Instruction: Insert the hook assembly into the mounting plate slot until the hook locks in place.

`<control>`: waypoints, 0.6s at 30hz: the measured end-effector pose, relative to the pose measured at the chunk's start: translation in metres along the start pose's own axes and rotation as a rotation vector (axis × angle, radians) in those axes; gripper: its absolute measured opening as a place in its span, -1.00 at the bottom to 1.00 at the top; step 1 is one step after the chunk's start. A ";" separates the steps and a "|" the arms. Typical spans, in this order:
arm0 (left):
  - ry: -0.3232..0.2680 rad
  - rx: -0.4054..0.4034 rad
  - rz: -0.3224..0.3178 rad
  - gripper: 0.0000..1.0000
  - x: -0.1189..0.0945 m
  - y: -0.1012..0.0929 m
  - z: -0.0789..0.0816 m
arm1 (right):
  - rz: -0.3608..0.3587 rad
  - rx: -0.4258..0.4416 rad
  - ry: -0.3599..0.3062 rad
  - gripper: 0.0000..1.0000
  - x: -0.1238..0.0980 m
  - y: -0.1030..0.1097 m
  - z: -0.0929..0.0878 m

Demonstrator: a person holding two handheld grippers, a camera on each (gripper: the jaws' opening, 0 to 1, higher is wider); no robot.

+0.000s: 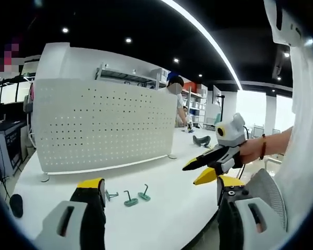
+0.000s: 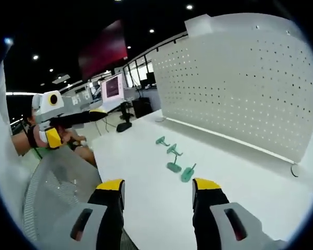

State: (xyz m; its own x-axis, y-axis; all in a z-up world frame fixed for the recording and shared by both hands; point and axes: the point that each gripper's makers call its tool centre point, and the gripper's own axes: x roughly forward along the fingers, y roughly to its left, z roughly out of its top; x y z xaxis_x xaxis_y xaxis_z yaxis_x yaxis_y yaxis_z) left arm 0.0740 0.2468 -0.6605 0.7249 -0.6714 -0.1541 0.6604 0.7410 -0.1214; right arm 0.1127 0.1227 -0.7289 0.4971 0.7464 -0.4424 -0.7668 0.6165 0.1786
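A white perforated mounting plate point(image 1: 104, 125) stands upright on the white table point(image 1: 167, 219). Three small green hook assemblies point(image 1: 129, 200) lie on the table in front of it, just beyond my left gripper point(image 1: 160, 183), which is open and empty. My right gripper point(image 1: 198, 171) reaches in from the right, held in a hand above the table edge. In the right gripper view the plate point(image 2: 240, 78) stands at the right and several green hooks point(image 2: 173, 166) lie ahead of my open, empty right gripper point(image 2: 158, 185). The left gripper point(image 2: 96, 113) hovers at the left, off the table.
A grey mesh chair back point(image 1: 266, 192) sits near the table's front edge point(image 2: 57, 187). A person point(image 1: 173, 99) stands behind the plate near shelves. A dark object point(image 1: 202, 139) lies on the far table. A monitor point(image 2: 113, 86) stands at the back.
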 end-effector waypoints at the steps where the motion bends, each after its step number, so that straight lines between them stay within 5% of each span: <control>1: 0.000 0.002 0.001 0.82 0.000 0.000 0.000 | 0.000 -0.005 0.006 0.04 0.002 -0.001 -0.001; 18: 0.006 -0.021 -0.014 0.82 0.005 -0.002 -0.009 | -0.026 0.023 0.076 -0.05 0.025 -0.017 -0.009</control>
State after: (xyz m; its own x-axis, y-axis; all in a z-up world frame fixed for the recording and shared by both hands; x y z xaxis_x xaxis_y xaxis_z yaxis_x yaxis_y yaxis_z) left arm 0.0748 0.2421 -0.6699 0.7143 -0.6818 -0.1578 0.6664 0.7315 -0.1445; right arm 0.1342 0.1284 -0.7513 0.4842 0.7094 -0.5122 -0.7437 0.6421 0.1862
